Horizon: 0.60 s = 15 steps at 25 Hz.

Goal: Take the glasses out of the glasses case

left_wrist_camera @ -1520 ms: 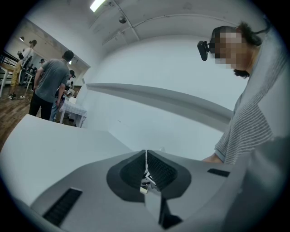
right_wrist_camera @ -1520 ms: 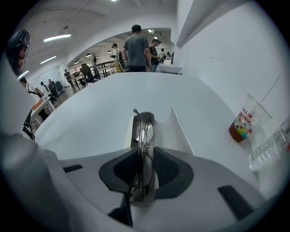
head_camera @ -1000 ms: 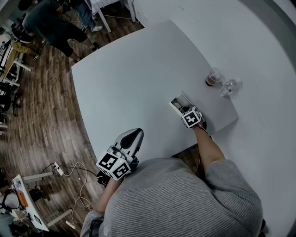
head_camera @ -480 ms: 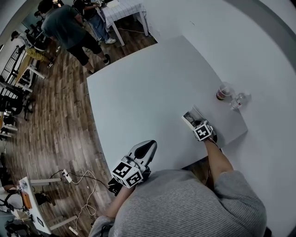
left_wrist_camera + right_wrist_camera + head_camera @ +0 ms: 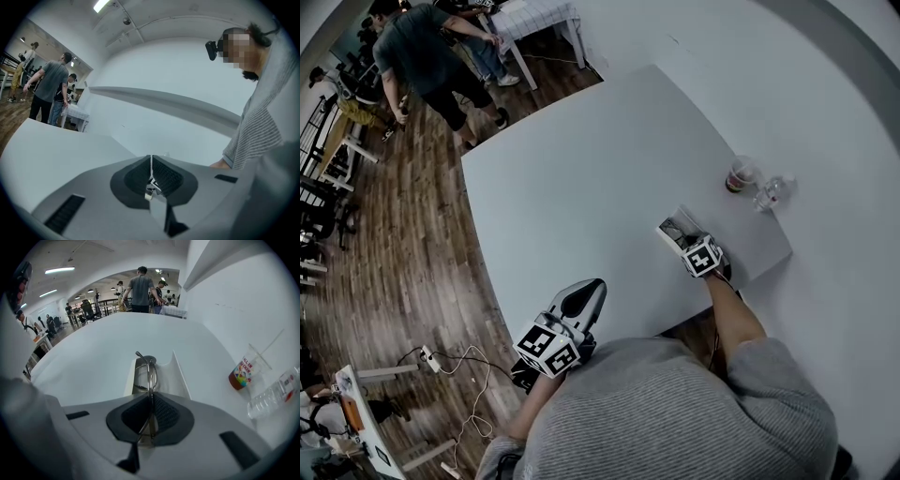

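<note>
The white glasses case (image 5: pixel 672 228) lies open near the table's right front edge. In the right gripper view its lid (image 5: pixel 180 373) stands up, and the thin metal glasses (image 5: pixel 149 369) rise out of it on edge. My right gripper (image 5: pixel 151 398) (image 5: pixel 688 246) is shut on the glasses' frame just above the case. My left gripper (image 5: pixel 585 294) (image 5: pixel 151 163) hangs at the table's front edge, far left of the case. Its jaws are shut with nothing between them.
A plastic cup (image 5: pixel 738 175) (image 5: pixel 243 372) with a straw and a clear bottle (image 5: pixel 768 193) (image 5: pixel 274 397) lying down sit at the white table's (image 5: pixel 581 178) right corner, beyond the case. People stand on the wood floor far left (image 5: pixel 422 56). Cables lie on the floor (image 5: pixel 459 361).
Only the head view has shifted. Both grippers keep their places at the table, and the right one stays shut on the glasses over the case.
</note>
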Motion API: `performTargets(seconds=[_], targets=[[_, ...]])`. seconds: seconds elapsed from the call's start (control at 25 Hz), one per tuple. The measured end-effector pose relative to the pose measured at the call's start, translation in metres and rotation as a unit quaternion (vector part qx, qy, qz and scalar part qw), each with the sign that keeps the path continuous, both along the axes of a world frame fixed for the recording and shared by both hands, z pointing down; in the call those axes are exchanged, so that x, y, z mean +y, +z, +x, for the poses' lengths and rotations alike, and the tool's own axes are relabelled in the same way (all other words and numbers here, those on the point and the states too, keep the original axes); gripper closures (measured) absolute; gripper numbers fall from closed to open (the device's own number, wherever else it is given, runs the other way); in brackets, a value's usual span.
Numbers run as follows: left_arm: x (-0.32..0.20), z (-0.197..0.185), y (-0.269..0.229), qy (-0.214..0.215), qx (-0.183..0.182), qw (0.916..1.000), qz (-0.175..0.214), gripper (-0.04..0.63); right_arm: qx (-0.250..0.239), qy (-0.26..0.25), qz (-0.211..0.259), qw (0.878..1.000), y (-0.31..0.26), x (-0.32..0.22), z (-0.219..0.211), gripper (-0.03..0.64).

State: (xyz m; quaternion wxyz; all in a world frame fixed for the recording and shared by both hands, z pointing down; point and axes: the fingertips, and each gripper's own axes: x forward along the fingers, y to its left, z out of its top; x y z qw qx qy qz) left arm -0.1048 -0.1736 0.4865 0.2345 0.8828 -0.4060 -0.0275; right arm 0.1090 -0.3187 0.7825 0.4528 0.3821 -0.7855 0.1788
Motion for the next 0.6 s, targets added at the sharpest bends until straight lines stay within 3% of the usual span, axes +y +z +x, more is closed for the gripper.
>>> performTargets(seconds=[0.6], targets=[[-0.001, 0.003, -0.001, 0.004, 0.008, 1.0, -0.002, 0.575, 0.007, 0.012, 0.048, 0.999, -0.025, -0.014, 0.006, 0.594]])
